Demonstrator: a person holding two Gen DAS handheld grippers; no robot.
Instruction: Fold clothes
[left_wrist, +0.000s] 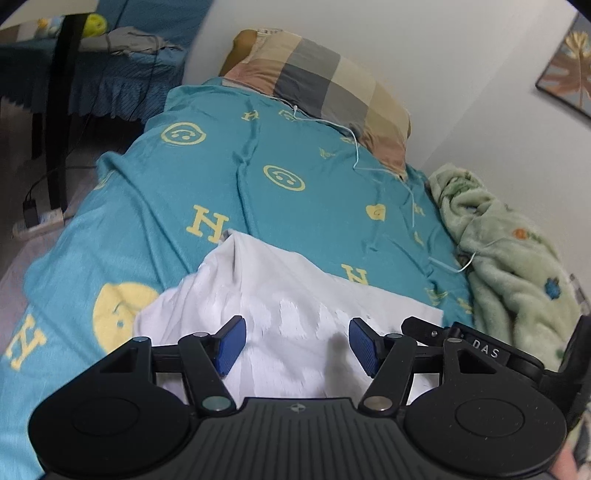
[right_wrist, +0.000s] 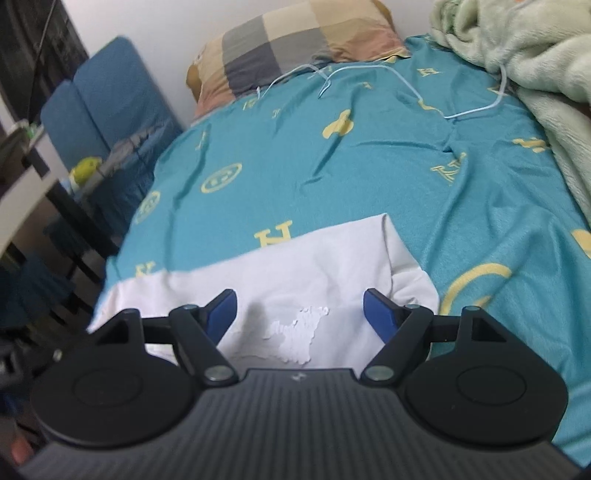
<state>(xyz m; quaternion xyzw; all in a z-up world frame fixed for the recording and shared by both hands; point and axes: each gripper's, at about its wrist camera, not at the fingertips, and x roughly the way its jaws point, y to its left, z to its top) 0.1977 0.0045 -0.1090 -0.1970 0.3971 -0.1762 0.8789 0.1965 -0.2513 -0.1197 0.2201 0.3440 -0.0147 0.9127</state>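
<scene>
The white garment (left_wrist: 280, 295), lying on the bed (left_wrist: 295, 166) at lower centre, looks light, limp and slip-prone, best pinched at a folded corner; left hand-held gripper (left_wrist: 297, 347) and right hand-held gripper (right_wrist: 300, 317) both gape empty.

White garment (left_wrist: 280, 295) lies folded (faint print) on the teal bedspread (left_wrist: 280, 155)

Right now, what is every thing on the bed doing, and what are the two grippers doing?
White garment: lying folded on the bed, not held.
Left gripper: open, over the white garment, nothing between its pads.
Right gripper: open, over the white garment, nothing gripped.
Teal bedsheet: spread out, wrinkled.
Checked pillow: lying at the head of the bed.
Green blanket: bunched up along the wall side.
Thin white cable: loose across the sheet.
</scene>
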